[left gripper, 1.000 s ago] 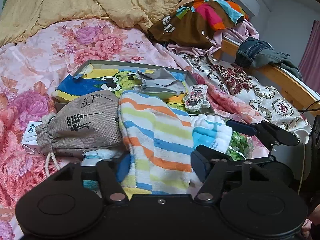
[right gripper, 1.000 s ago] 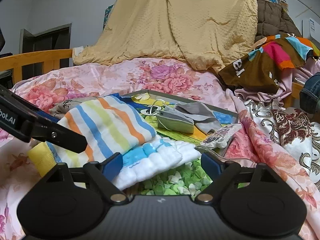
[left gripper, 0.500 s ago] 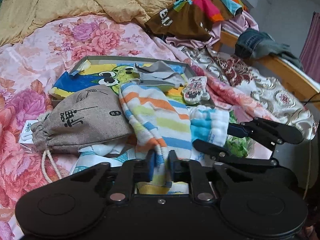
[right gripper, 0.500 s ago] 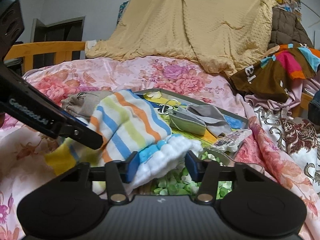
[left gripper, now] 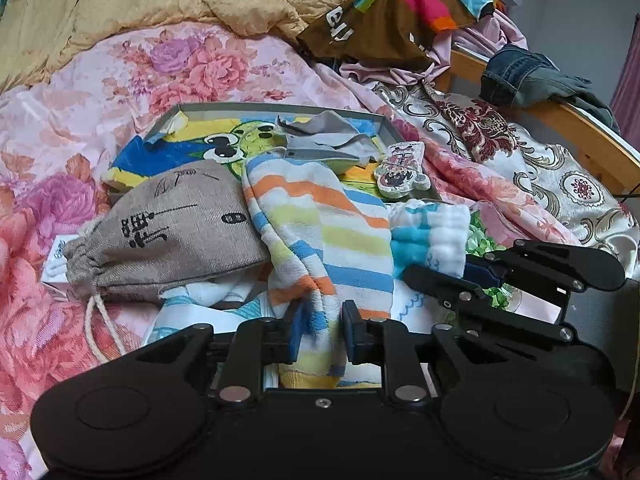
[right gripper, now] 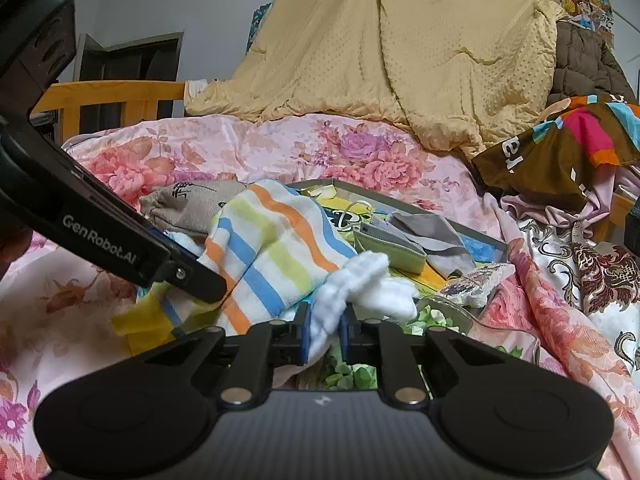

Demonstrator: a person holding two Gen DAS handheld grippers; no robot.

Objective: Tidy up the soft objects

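My left gripper is shut on the near end of a striped towel with orange, blue and yellow bands; the towel also shows in the right wrist view. My right gripper is shut on a white and blue cloth, which lies to the right of the towel in the left wrist view. A grey drawstring bag lies left of the towel. Behind them a shallow grey tray holds a cartoon towel and grey cloths.
Everything lies on a bed with a pink floral quilt. A yellow blanket is heaped at the back. Clothes pile at the back right by a wooden rail. A green patterned cloth lies under my right gripper.
Both grippers went from open to shut: the left closed on the striped towel, bunching it, and the right closed on the white and blue cloth and lifted its edge.
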